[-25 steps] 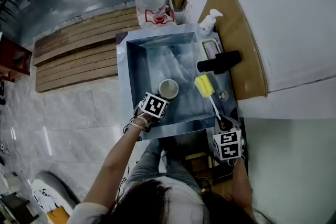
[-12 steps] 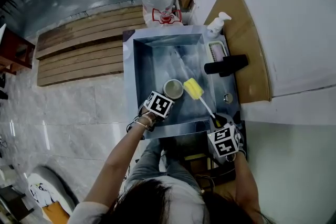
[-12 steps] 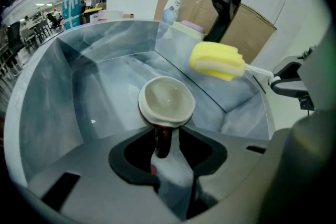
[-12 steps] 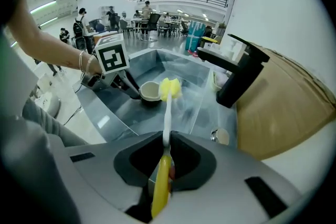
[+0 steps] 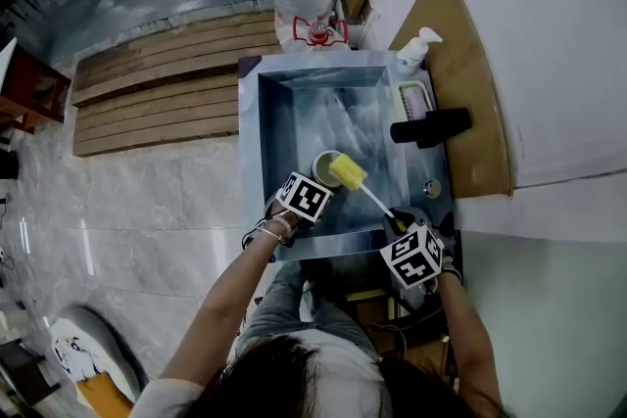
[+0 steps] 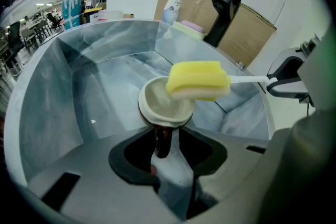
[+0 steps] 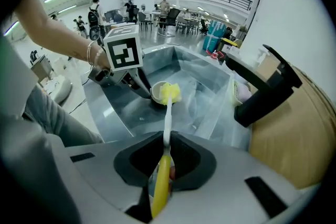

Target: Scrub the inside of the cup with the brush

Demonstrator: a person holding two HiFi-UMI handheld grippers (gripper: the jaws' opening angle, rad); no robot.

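Observation:
A pale cup with a dark handle lies tilted in the steel sink, its mouth facing away from my left gripper. My left gripper is shut on the cup's handle. The brush has a yellow sponge head, a thin white stem and a yellow grip. My right gripper is shut on that grip, with jaws pressed to it. The sponge head hangs at the right edge of the cup's mouth, and from the right gripper view it overlaps the cup.
A black faucet reaches over the sink's right side, with a soap dish and pump bottle behind it. Cardboard leans on the wall. Water jugs and wooden slats lie beyond the sink.
The right gripper has swung the brush leftward; its sponge head went from the sink's right side to the cup's mouth. The left gripper kept holding the cup.

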